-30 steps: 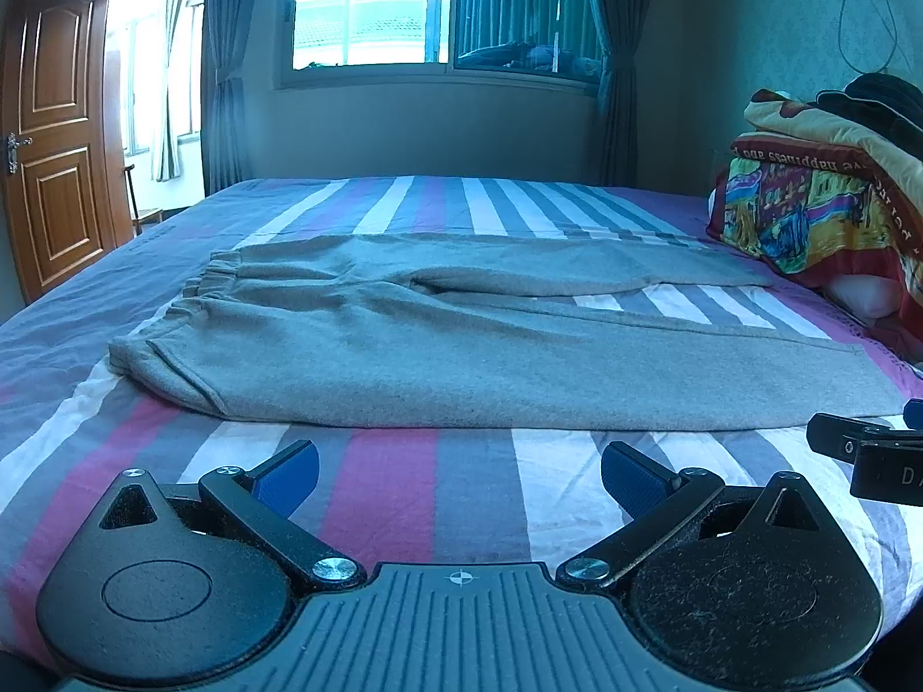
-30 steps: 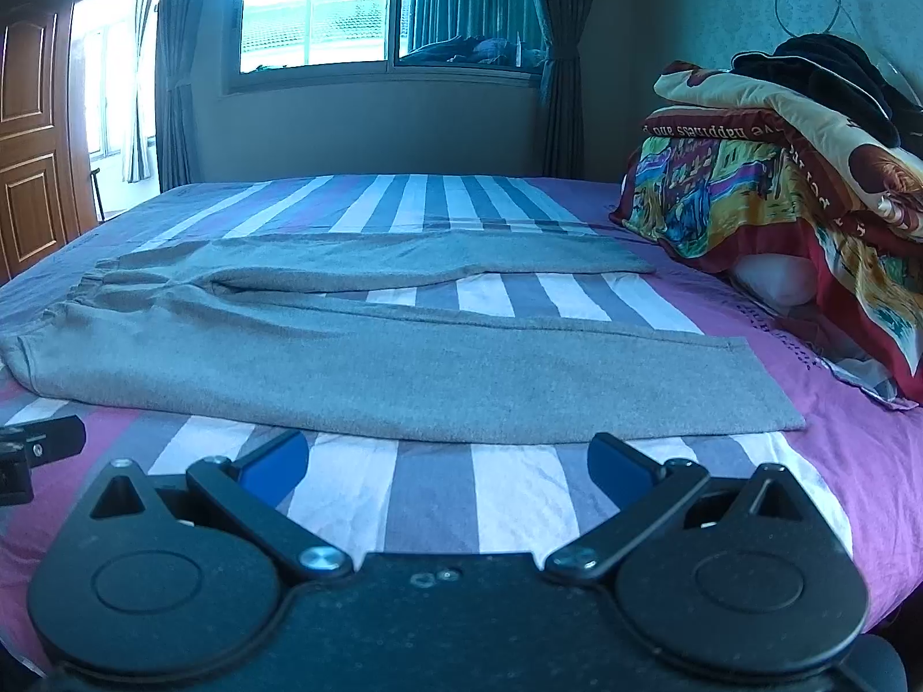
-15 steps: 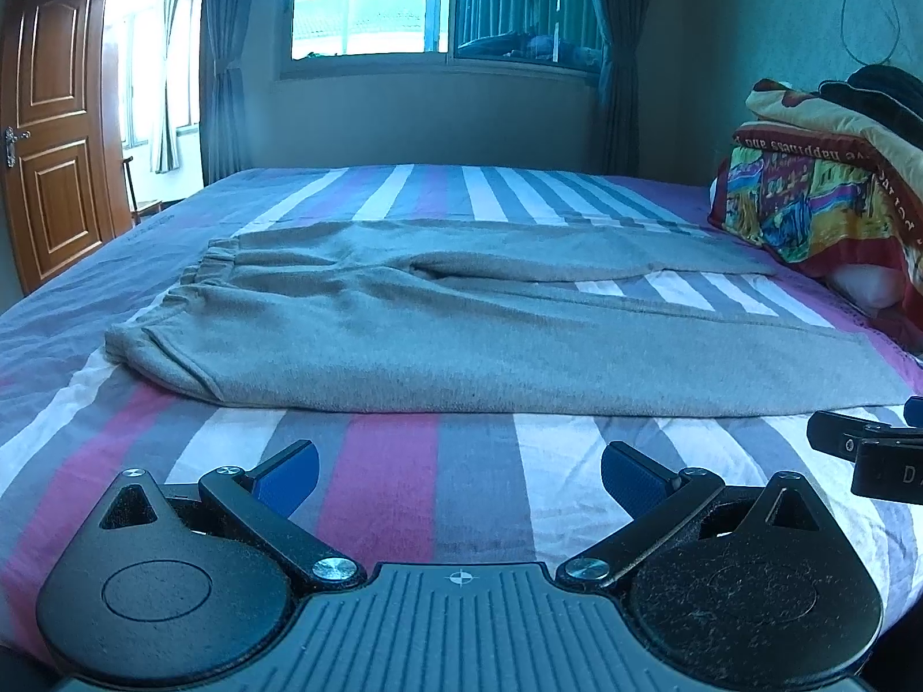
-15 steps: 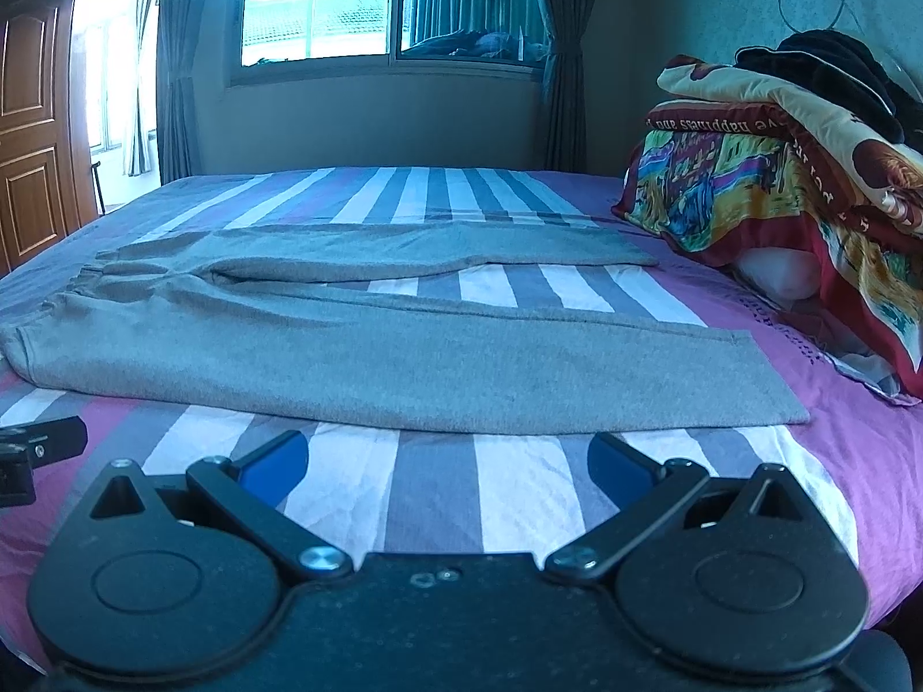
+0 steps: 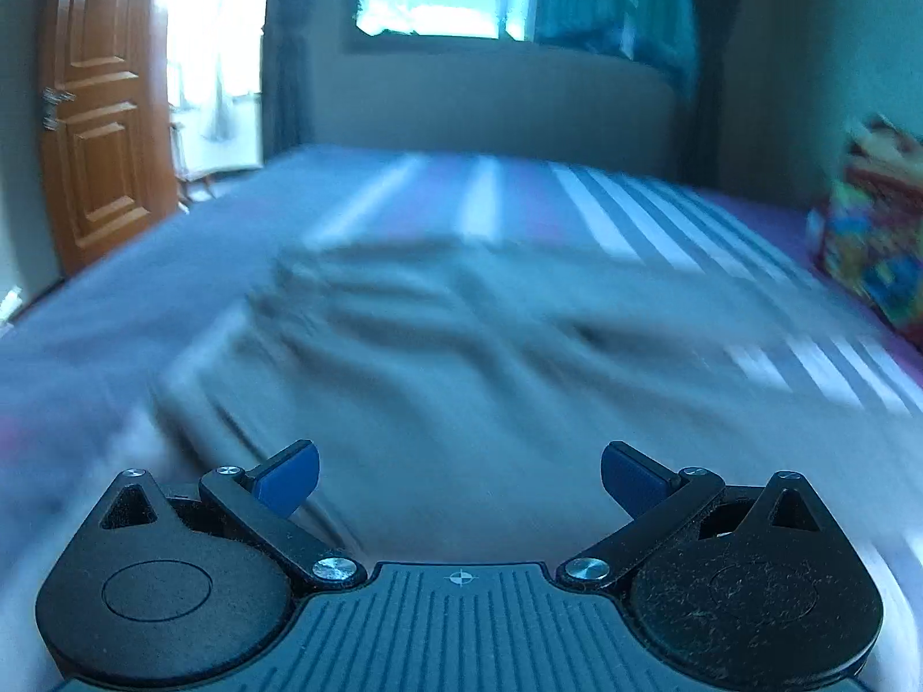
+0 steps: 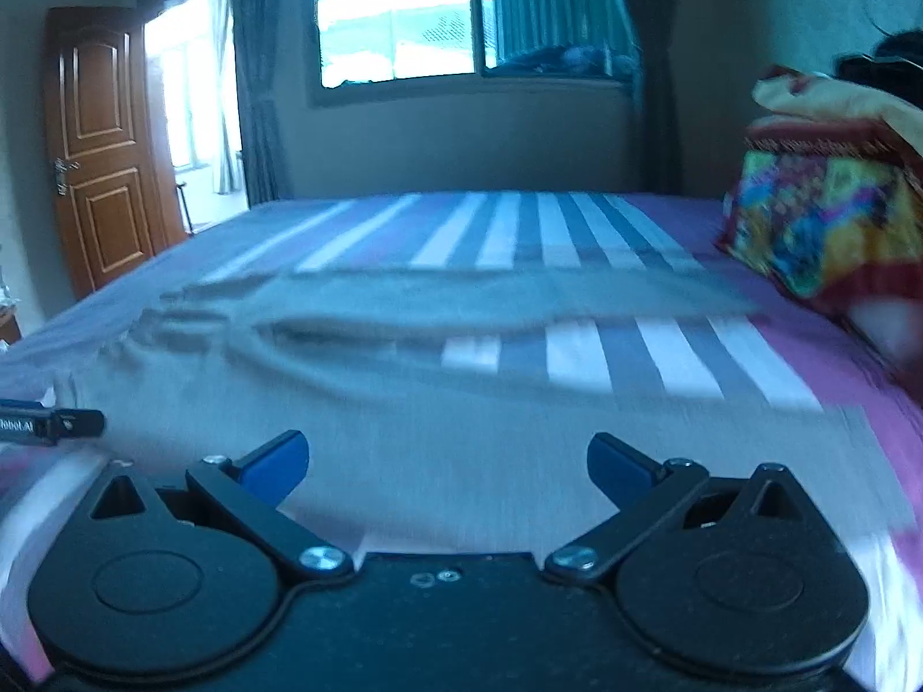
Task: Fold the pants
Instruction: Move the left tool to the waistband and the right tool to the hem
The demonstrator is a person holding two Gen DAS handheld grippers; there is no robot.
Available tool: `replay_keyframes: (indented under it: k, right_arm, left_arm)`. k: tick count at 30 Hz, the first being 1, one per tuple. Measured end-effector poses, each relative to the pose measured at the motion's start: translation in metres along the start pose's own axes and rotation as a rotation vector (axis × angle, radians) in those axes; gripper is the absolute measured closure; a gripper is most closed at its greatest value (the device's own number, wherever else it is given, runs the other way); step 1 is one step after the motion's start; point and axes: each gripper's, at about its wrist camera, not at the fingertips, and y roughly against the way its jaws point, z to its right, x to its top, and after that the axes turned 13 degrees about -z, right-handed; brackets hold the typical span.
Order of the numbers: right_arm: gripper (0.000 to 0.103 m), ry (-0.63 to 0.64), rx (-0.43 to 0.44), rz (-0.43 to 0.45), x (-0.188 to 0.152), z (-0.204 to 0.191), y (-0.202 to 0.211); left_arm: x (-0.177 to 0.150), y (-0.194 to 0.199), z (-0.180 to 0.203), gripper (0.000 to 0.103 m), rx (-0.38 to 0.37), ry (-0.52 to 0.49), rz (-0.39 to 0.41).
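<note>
Grey pants [image 5: 461, 380] lie flat across the striped bed, waistband to the left, legs running right; they also show in the right wrist view [image 6: 461, 421]. Both views are motion-blurred. My left gripper [image 5: 460, 476] is open and empty, low over the near edge of the pants by the waistband end. My right gripper [image 6: 447, 464] is open and empty, low over the near pant leg. The tip of the left gripper [image 6: 52, 424] shows at the left edge of the right wrist view.
The bed [image 6: 577, 230] has a purple, grey and white striped sheet. A pile of colourful blankets [image 6: 830, 219] sits at the right edge. A wooden door [image 6: 98, 155] stands at the far left, a window [image 6: 398, 29] behind the bed.
Both grippers have moved forward and down onto the near edge of the pants, which now fill the space between the fingers. Both stay open.
</note>
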Motion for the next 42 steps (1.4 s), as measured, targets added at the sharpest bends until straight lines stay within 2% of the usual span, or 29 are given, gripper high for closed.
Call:
replay_keyframes:
  k: [3,6,7,9,10,12,14,15,16,17,20,22,24,26,30,34,37,39,40,41,42]
  right_arm:
    - [0.0,0.033,0.038,0.001,0.05,0.006,-0.032]
    - [0.001,0.065,0.091,-0.024,0.1,0.007,-0.075]
    - [0.001,0.068,0.106,-0.029,0.11,0.005,-0.086]
    - [0.002,0.085,0.134,-0.049,0.139,0.001,-0.121]
    - [0.003,0.094,0.144,-0.061,0.147,0.0,-0.135]
    - [0.013,0.143,0.165,-0.09,0.167,-0.009,-0.17]
    - [0.021,0.204,0.179,-0.121,0.184,-0.018,-0.204]
    - [0.027,0.231,0.185,-0.134,0.193,-0.023,-0.224]
    - [0.029,0.239,0.196,-0.147,0.2,-0.024,-0.239]
    - [0.037,0.244,0.217,-0.166,0.209,-0.025,-0.257]
    - [0.038,0.277,0.247,-0.181,0.226,-0.025,-0.295]
    - [0.038,0.295,0.262,-0.183,0.241,-0.023,-0.32]
    - [0.038,0.308,0.285,-0.196,0.252,-0.02,-0.342]
    - [0.041,0.323,0.322,-0.219,0.259,-0.017,-0.357]
    - [0.046,0.423,0.36,-0.284,0.259,-0.015,-0.379]
    - [0.044,0.519,0.401,-0.381,0.257,-0.017,-0.396]
    - [0.047,0.598,0.37,-0.407,0.257,-0.02,-0.396]
    - [0.046,0.617,0.372,-0.439,0.259,-0.021,-0.398]
    - [0.046,0.619,0.375,-0.459,0.259,-0.023,-0.4]
    - [0.046,0.622,0.382,-0.479,0.257,-0.025,-0.4]
    - [0.055,0.64,0.379,-0.491,0.255,-0.028,-0.398]
  left_arm:
    - [0.052,-0.032,-0.05,0.0,-0.007,0.115,0.014]
    - [0.094,-0.071,-0.106,0.0,-0.085,0.284,-0.004]
    - [0.104,-0.083,-0.118,0.0,-0.077,0.315,0.003]
    - [0.126,-0.112,-0.133,0.0,-0.022,0.228,-0.013]
    - [0.137,-0.13,-0.137,0.0,0.034,0.165,-0.024]
    - [0.157,-0.164,-0.147,0.0,0.04,0.093,-0.099]
    - [0.174,-0.197,-0.156,0.0,0.08,0.038,-0.155]
    - [0.18,-0.211,-0.161,0.012,0.079,0.015,-0.161]
    - [0.188,-0.225,-0.168,0.047,0.035,0.002,-0.178]
    - [0.198,-0.241,-0.175,0.056,-0.009,-0.007,-0.219]
    - [0.217,-0.27,-0.176,0.05,-0.029,-0.076,-0.236]
    - [0.226,-0.282,-0.176,0.04,-0.089,-0.093,-0.25]
    - [0.234,-0.299,-0.172,0.038,-0.119,-0.156,-0.291]
    - [0.238,-0.315,-0.171,0.038,-0.142,-0.209,-0.321]
    - [0.239,-0.328,-0.179,0.038,-0.243,-0.198,-0.355]
    - [0.243,-0.335,-0.172,0.038,-0.272,-0.26,-0.366]
    - [0.244,-0.339,-0.181,0.037,-0.303,-0.231,-0.386]
    - [0.242,-0.343,-0.175,0.039,-0.277,-0.247,-0.383]
    - [0.24,-0.34,-0.168,0.062,-0.261,-0.284,-0.371]
    - [0.239,-0.337,-0.165,0.071,-0.283,-0.301,-0.37]
    - [0.238,-0.334,-0.16,0.083,-0.276,-0.316,-0.365]
